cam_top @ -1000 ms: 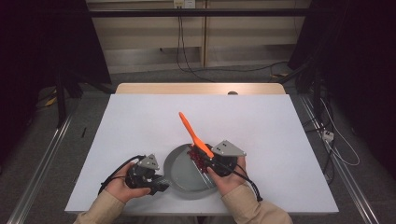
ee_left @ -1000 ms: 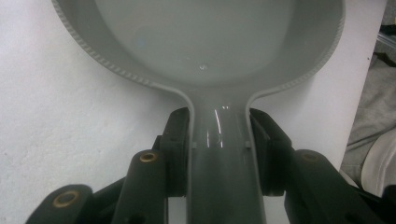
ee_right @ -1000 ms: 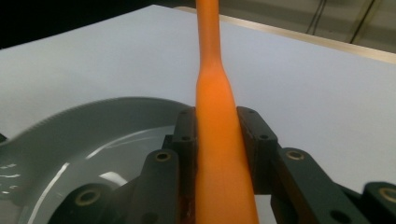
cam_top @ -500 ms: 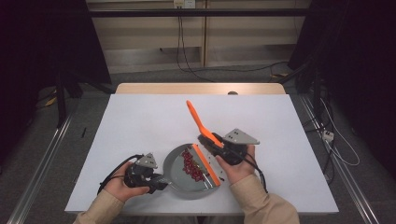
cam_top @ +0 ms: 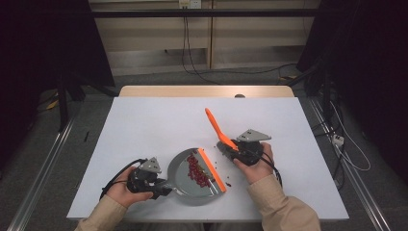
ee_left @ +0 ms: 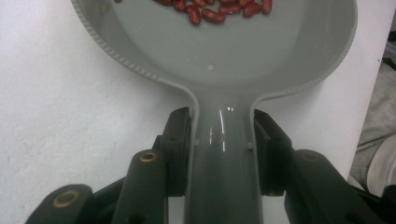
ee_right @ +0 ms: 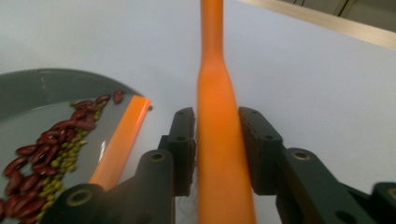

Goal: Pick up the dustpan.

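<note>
The jaws of the left gripper (ee_left: 223, 140) clamped the dustpan's (cam_top: 185, 175) neck at lower centre. The right gripper's (ee_right: 215, 140) jaws had just been opening, a gap beside the orange brush handle (ee_right: 215, 154) between them. The beans (cam_top: 196, 168) looked loose and roll-prone; the stiff, light pan seemed best held by its neck.

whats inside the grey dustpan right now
Inside the grey dustpan lies a band of red beans mixed with small green ones, heaped near its orange lip. Whatever lies beneath the heap is covered.
</note>
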### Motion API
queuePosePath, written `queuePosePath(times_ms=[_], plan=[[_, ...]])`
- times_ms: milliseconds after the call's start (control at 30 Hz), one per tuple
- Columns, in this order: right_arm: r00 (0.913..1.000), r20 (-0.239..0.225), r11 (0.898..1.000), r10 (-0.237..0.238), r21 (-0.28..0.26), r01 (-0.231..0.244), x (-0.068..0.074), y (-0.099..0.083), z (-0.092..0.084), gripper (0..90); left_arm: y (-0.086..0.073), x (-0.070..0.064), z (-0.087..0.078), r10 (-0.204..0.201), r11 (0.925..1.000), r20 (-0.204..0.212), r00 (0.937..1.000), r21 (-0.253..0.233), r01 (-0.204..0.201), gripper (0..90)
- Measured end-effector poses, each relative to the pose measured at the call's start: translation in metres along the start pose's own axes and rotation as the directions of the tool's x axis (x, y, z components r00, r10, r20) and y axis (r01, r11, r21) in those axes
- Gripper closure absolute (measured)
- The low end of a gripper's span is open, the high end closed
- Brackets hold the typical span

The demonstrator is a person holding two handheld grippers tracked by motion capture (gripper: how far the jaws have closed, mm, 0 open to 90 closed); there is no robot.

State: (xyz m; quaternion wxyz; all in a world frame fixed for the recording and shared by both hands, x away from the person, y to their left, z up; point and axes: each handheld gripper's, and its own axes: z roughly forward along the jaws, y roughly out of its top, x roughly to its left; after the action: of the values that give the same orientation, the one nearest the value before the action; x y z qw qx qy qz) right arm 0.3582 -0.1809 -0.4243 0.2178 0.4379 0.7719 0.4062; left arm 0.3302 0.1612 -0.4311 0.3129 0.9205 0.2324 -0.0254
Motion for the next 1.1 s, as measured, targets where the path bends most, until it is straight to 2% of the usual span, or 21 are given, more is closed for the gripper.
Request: queuePosePath(times_ms=[67,133,167,233,267,333,400,533,567,633,667,833,933,1000,1100], plan=[[0.9999,0.011,1.000,-0.004,0.021,0.004,-0.001,0.006,-0.003,65.4,0.000,0.000,0.000,-0.001,1.0000,0.001,1.0000,0.000,0.001,62.4],[0.9997,0.005,0.996,-0.024,0.091,0.024,-0.002,0.011,-0.002,63.2,0.000,0.001,0.000,0.008,1.0000,0.002,1.0000,0.006,-0.008,62.4],[0.9998,0.003,0.995,-0.021,0.101,0.020,-0.003,0.012,0.000,64.3,0.000,0.001,0.000,0.005,1.0000,0.001,1.0000,0.007,-0.005,62.4],[0.9986,-0.001,0.988,-0.053,0.142,0.053,-0.003,0.014,0.002,70.5,0.000,0.000,0.000,-0.002,1.0000,0.000,1.0000,0.000,0.002,62.4],[0.9979,-0.001,0.987,-0.064,0.145,0.064,-0.003,0.013,0.003,70.8,0.000,0.000,-0.001,-0.002,1.0000,-0.003,1.0000,0.002,0.002,62.4],[0.9991,-0.024,0.988,-0.035,0.147,0.038,-0.002,0.014,0.003,71.3,0.000,0.001,-0.001,-0.008,1.0000,-0.006,0.9999,0.003,0.008,62.3],[0.9989,-0.039,0.988,-0.025,0.151,0.031,0.001,0.013,0.001,71.5,0.000,0.001,-0.001,-0.010,0.9999,-0.005,0.9999,0.005,0.010,62.3],[0.9966,-0.063,0.990,-0.053,0.129,0.060,0.012,0.009,0.000,71.5,0.000,0.002,-0.002,-0.024,0.9997,-0.013,0.9996,0.005,0.024,62.2],[0.9949,-0.063,0.989,-0.078,0.125,0.086,0.015,0.009,-0.001,71.5,0.000,0.003,-0.002,-0.023,0.9997,-0.013,0.9996,0.010,0.023,62.1],[0.9949,-0.072,0.990,-0.072,0.112,0.079,0.021,0.007,-0.002,71.4,0.001,0.003,-0.002,-0.039,0.9992,-0.017,0.9991,0.006,0.040,62.1],[0.9939,-0.063,0.990,-0.091,0.105,0.097,0.025,0.006,-0.002,71.5,0.001,0.004,-0.002,-0.033,0.9994,-0.018,0.9993,0.010,0.033,62.1],[0.9951,-0.082,0.996,-0.056,0.065,0.062,0.037,0.000,-0.006,71.5,0.002,0.004,-0.001,-0.046,0.9989,-0.020,0.9988,0.008,0.046,62.2],[0.9942,-0.082,0.996,-0.071,0.050,0.075,0.045,-0.001,-0.004,71.4,0.002,0.004,-0.001,-0.039,0.9991,-0.018,0.9991,0.015,0.039,62.3],[0.9929,-0.115,0.999,-0.031,0.029,0.034,0.048,0.001,-0.004,71.5,0.002,0.004,-0.001,-0.040,0.9991,-0.019,0.9990,0.014,0.040,62.3],[0.9894,-0.140,0.999,-0.036,0.012,0.038,0.055,0.006,-0.002,71.5,0.002,0.004,-0.001,-0.038,0.9991,-0.017,0.9991,0.016,0.039,62.3]])
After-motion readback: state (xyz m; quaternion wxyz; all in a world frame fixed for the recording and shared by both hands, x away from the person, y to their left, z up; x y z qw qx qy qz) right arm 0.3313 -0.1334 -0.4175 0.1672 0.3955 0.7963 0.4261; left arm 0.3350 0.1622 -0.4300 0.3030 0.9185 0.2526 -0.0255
